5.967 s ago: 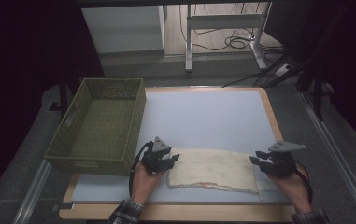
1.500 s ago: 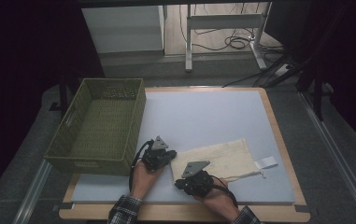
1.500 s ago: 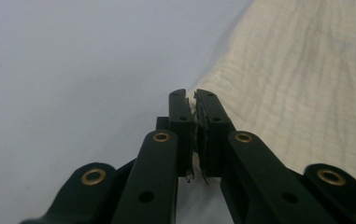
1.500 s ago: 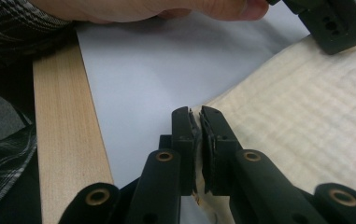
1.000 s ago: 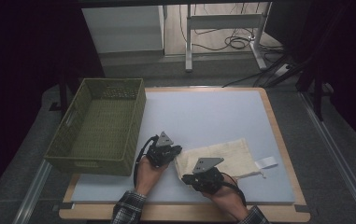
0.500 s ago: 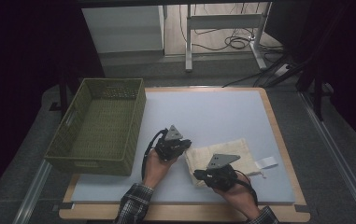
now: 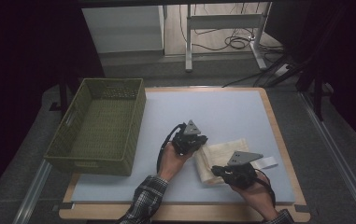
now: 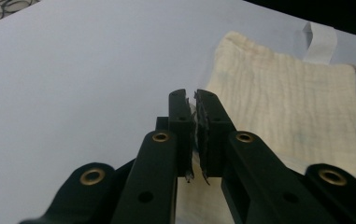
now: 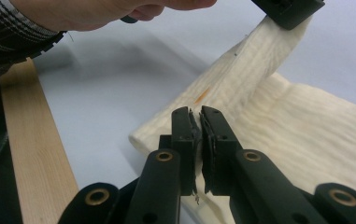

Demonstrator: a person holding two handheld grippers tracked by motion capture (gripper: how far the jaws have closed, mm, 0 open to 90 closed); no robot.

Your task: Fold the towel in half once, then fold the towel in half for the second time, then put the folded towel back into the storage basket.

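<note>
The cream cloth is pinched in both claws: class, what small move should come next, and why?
Probably carry the lifted edge across and lay it down. Both the left claw and the right claw are shut on the cream cloth, raised along that side, its far part flat.

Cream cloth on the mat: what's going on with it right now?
A person is folding the cream cloth on the light blue mat with a claw in each hand. The left claw is shut on the cloth's left edge and lifts it off the mat; the right claw is shut on the near edge. The cloth lies folded over, its white tag sticking out on the right. The green basket sits at the left with nothing in it.
</note>
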